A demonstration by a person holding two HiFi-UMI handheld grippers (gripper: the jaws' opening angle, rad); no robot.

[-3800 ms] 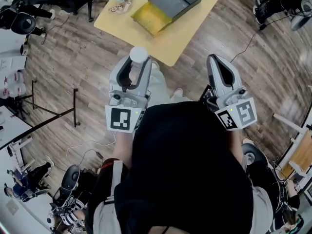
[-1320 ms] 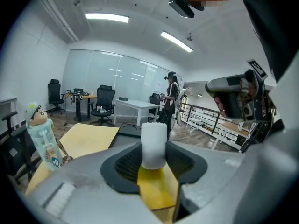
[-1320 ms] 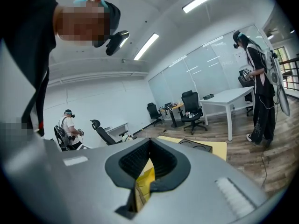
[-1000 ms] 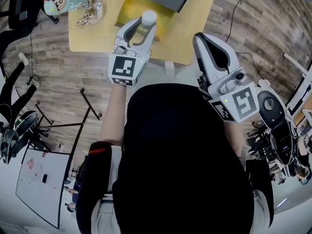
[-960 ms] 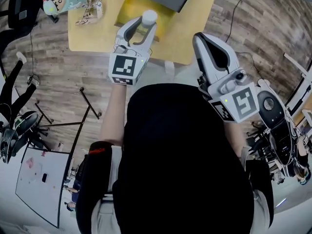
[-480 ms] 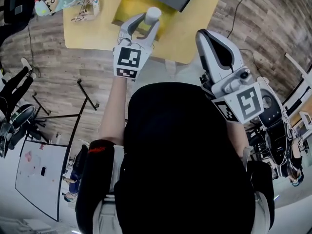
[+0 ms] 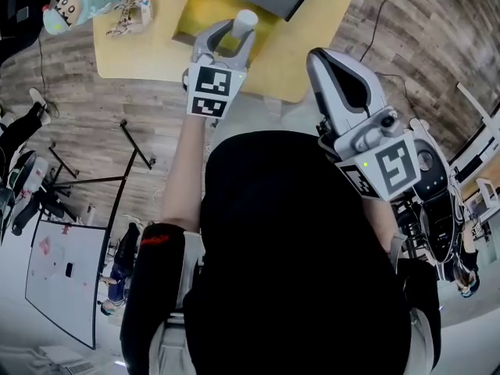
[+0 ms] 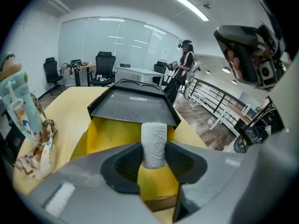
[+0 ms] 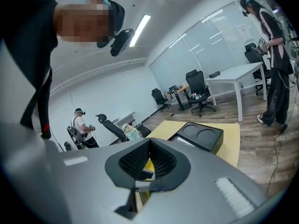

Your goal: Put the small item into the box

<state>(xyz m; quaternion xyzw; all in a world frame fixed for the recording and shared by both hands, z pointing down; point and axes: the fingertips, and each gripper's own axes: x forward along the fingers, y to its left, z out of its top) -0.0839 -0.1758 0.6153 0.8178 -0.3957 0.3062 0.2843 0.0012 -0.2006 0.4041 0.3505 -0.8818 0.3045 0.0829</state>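
1. Grip of left gripper (image 8: 154,161): pads pressed on both sides of small item (image 8: 153,143), a white wrapped roll. Jaws fairly wide around it, and the roll's top poking up past the fingertips.
2. Long axis of the roll: upright in the left gripper view, crossways to the squeeze of the jaws.
3. Whereabouts of the roll: clamped in the air, not yet in box (image 8: 110,136). From the head view, apparently over the box's yellow inside, near its front edge.
4. Box: open on yellow table (image 7: 141,45), with dark lid (image 8: 133,105) tilted back on the far side. Yellow hollow straight ahead of the claw and below it.
5. Deciding relation, as a judgement: opening under and a little beyond the roll, so probably only a short move forward and down, then release. Lid's front lip to be kept clear of.
6. Right gripper (image 9: 148,158): jaws brought together, nothing between them, held back beside the body and well apart from the box. Left clearly the nearer.
7. Plush toy (image 7: 86,2) off at the table's left corner, out of the way.
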